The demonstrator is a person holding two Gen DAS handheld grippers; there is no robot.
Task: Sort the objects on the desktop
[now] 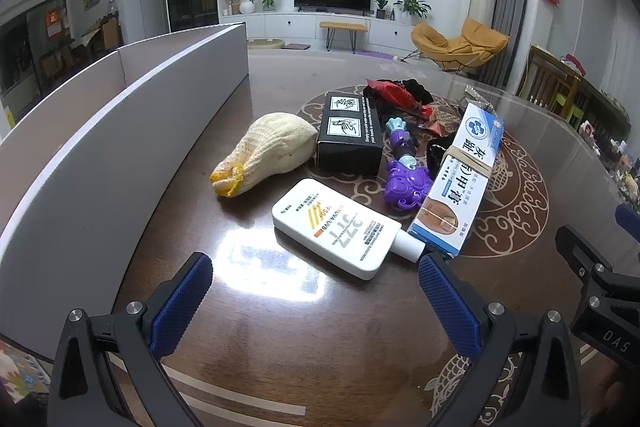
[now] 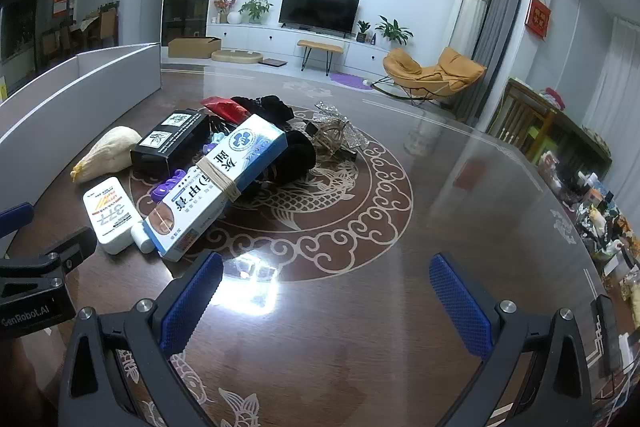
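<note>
A pile of objects lies on the dark table. A white sunscreen bottle (image 1: 340, 227) (image 2: 109, 214) lies nearest, beside a blue-white medicine box (image 1: 460, 179) (image 2: 224, 183) bound with rubber bands. Behind are a purple toy (image 1: 404, 171), a black box (image 1: 350, 133) (image 2: 172, 143), a cream knitted glove (image 1: 268, 151) (image 2: 108, 153), red and black cloth (image 1: 400, 93) and a silver bow (image 2: 340, 131). My left gripper (image 1: 316, 291) is open, just short of the bottle. My right gripper (image 2: 326, 291) is open over bare table, right of the medicine box.
A white open-top bin (image 1: 120, 123) (image 2: 80, 99) stands along the table's left side. The right gripper's body (image 1: 600, 291) shows at the left view's right edge. Clutter lines a shelf (image 2: 592, 211) past the table's right edge.
</note>
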